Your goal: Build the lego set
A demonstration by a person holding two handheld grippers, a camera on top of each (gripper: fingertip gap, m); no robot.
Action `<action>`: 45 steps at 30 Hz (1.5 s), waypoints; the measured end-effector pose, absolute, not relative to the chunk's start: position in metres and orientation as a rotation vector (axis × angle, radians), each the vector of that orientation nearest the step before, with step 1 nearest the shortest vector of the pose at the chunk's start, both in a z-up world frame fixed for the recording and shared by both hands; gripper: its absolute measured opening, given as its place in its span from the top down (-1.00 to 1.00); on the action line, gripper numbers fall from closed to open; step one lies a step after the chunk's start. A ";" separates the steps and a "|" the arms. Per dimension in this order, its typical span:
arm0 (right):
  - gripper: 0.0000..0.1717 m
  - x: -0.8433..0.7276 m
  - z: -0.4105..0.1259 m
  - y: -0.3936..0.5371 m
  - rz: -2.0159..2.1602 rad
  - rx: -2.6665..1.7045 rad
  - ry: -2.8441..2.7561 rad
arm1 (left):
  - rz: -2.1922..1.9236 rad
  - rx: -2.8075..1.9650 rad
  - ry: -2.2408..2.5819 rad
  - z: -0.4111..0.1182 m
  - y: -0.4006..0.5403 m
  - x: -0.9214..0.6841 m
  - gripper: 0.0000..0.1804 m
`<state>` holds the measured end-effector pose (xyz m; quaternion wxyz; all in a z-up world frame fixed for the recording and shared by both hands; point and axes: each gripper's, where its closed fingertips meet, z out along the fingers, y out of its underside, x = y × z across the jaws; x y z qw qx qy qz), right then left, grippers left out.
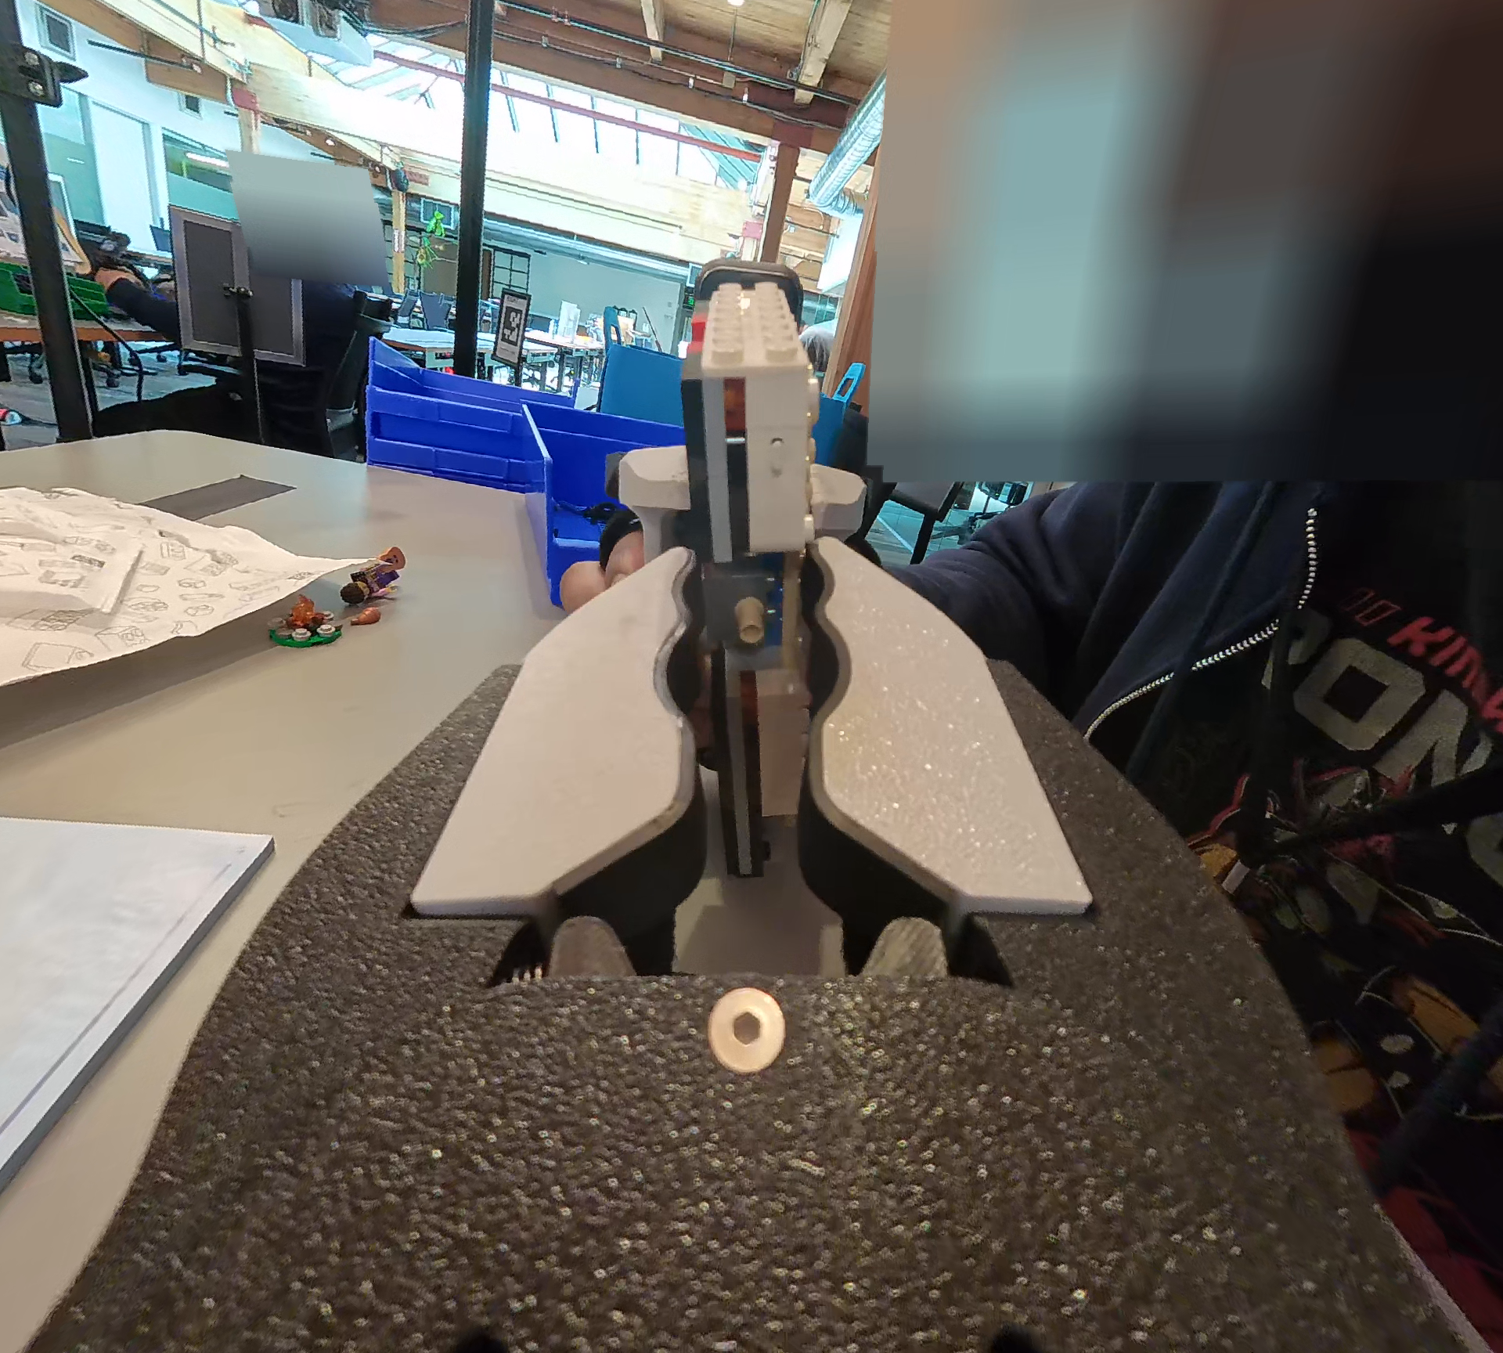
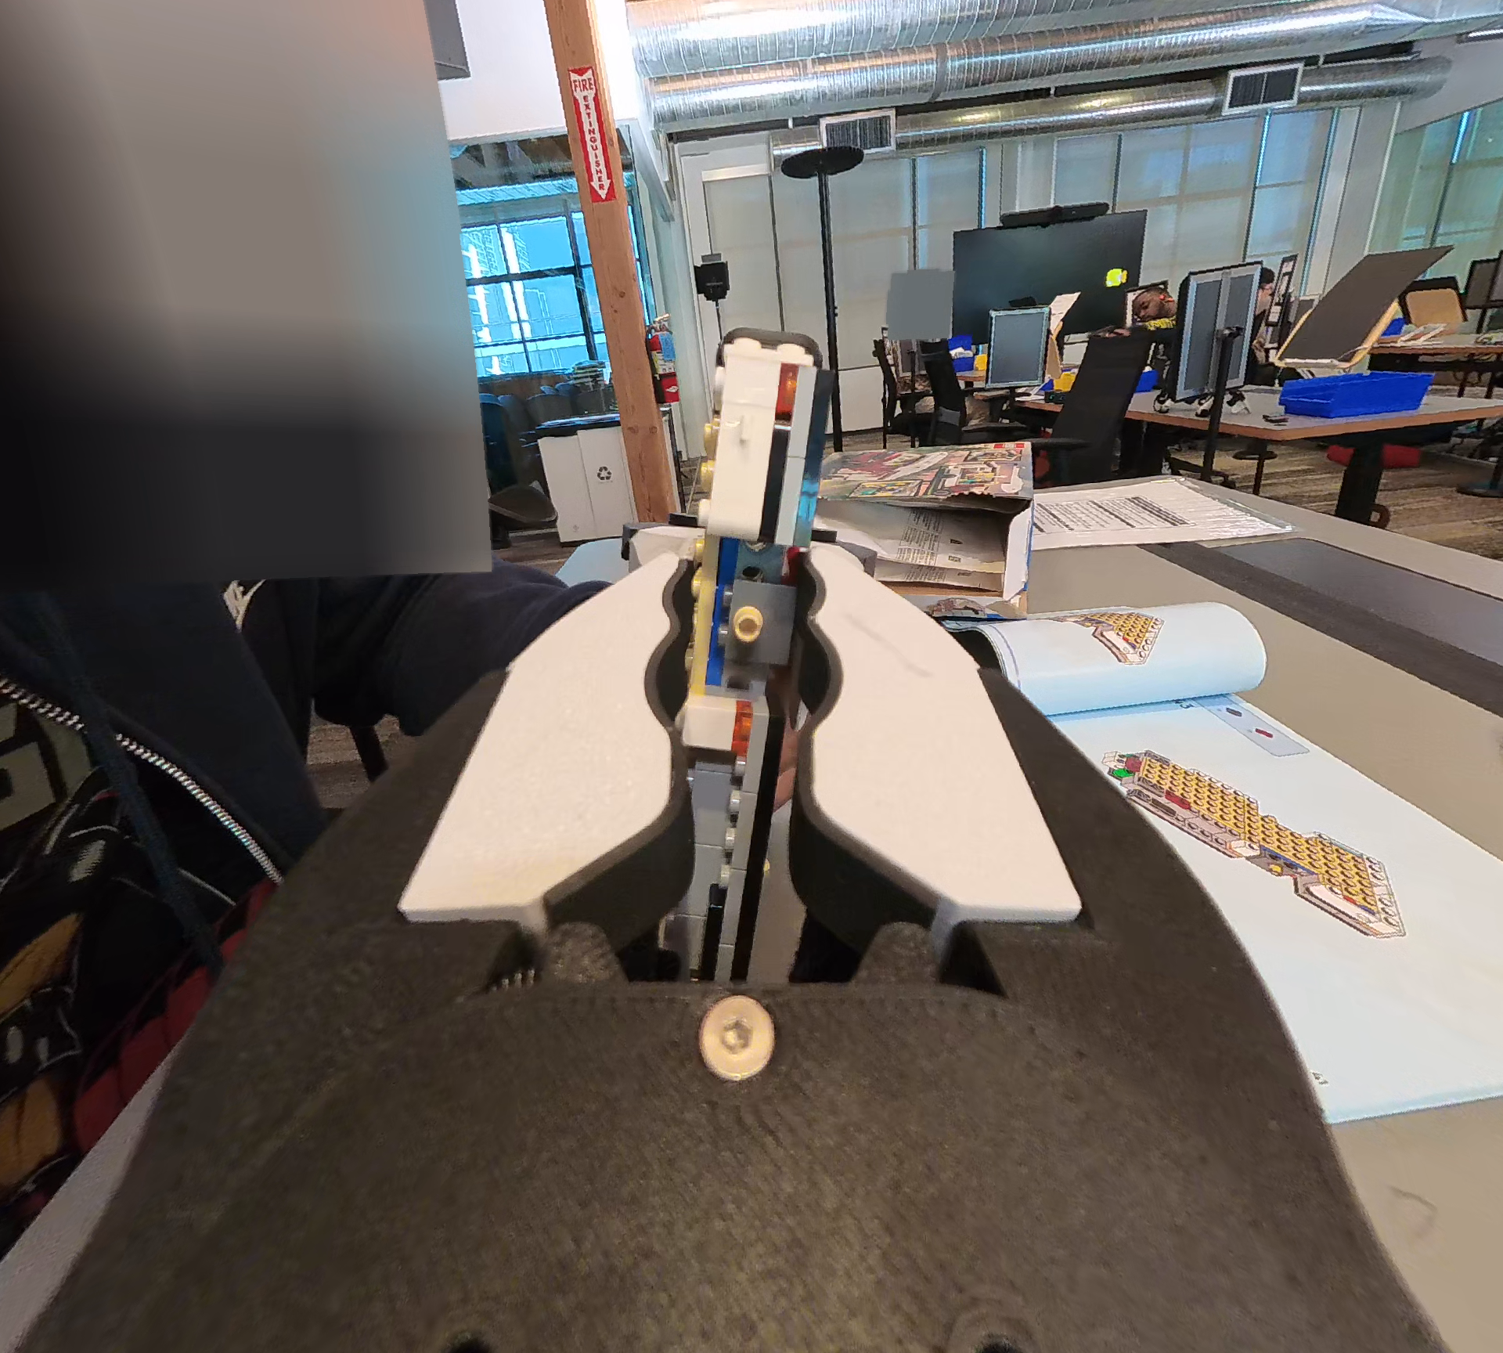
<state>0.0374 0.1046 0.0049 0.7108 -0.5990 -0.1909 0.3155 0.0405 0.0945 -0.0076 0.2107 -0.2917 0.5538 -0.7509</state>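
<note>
- We see a long, flat toy-brick assembly (image 1: 752, 468) of white, grey, black and blue plastic bricks, held edge-up above the grey table (image 1: 244, 728).
- Our left gripper (image 1: 752, 582) clamps one end; our right gripper (image 2: 744, 582) clamps the other, facing it.
- Nearby lie an open building-instruction booklet (image 2: 1301, 866), blue plastic bins (image 1: 488, 427) and a small toy figure (image 1: 374, 578).

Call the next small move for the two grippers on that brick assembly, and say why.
Probably hold both grips steady and lower the brick assembly toward the table. Left gripper and right gripper each pinch it edge-on from opposite sides, and it stands tall above both sets of fingers, off the table, so a twist could pry it apart.
</note>
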 end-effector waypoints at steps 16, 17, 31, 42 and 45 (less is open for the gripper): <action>0.70 0.041 0.008 0.109 0.622 -1.323 -0.369 | -2.055 -0.803 1.524 -0.007 0.097 0.042 0.76; 0.71 0.041 0.008 0.109 0.620 -1.323 -0.365 | -2.051 -0.800 1.522 -0.008 0.098 0.042 0.76; 0.72 0.039 0.007 0.108 0.652 -1.335 -0.385 | -2.040 -0.782 1.527 -0.008 0.096 0.041 0.75; 0.58 0.041 0.008 0.110 0.623 -1.349 -0.376 | -2.059 -0.825 1.498 -0.008 0.102 0.043 0.75; 0.56 0.041 0.008 0.110 0.602 -1.354 -0.385 | -2.045 -0.819 1.511 -0.008 0.102 0.043 0.75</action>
